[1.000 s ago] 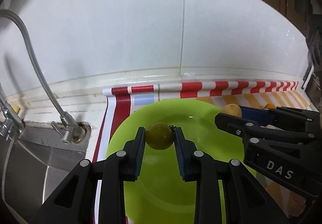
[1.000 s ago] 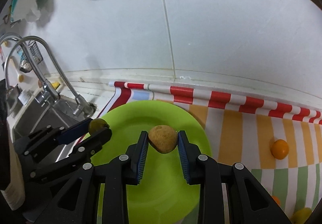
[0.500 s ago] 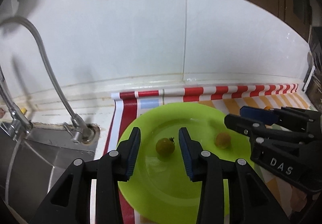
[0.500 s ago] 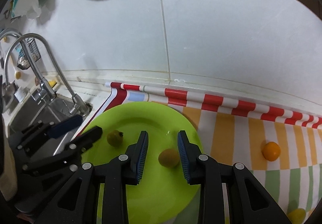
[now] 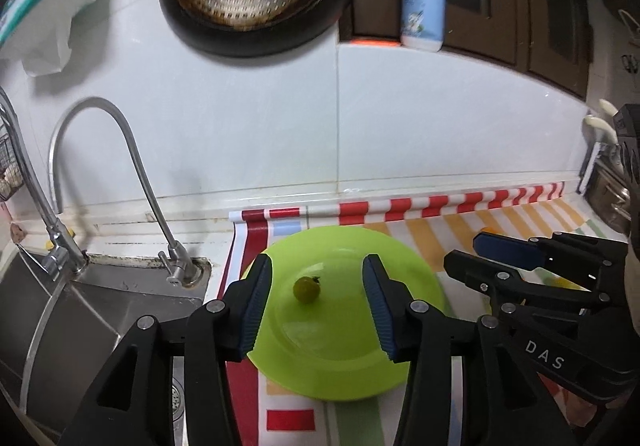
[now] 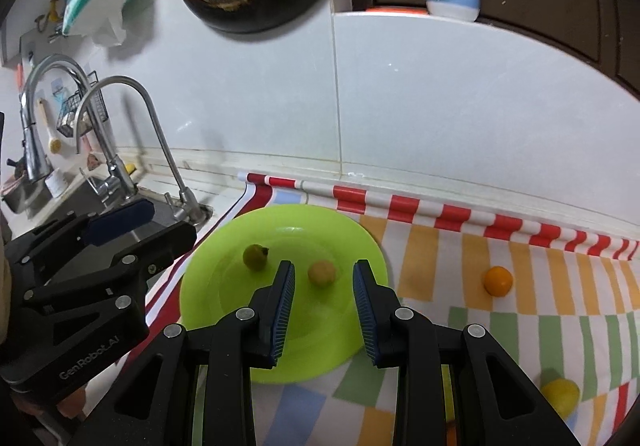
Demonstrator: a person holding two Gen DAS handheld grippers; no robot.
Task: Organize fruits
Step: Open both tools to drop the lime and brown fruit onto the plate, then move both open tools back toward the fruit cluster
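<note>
**Ann:** Fruit on the plate, two of them! A yellow-green fruit (image 6: 255, 256) and a tan-orange fruit (image 6: 321, 273) lie just apart in the dish of the green plate (image 6: 208, 286), neither touching a gripper.

**Bo:** And the tongs?

**Ann:** The left gripper (image 5: 317, 262) has its jaws spread. They have just been opening, with nothing between them, and the yellow-green one sits on the plate beyond the pads. The right gripper (image 6: 323, 266) shows a narrower gap and pinches nothing, with the tan-orange one lying past its tips.

**Bo:** So how far along are we?

**Ann:** Partway, I'd say. Out on the striped cloth (image 6: 540, 326) an orange fruit (image 6: 498, 281) waits well apart from the plate, and a yellow fruit (image 6: 560, 396) sits near the lower right edge.

**Bo:** Any more?

**Ann:** Possibly. There's a scrap of colour under the right gripper's body, but it's too hidden to call. At least two are left to collect, with both hands free.
</note>
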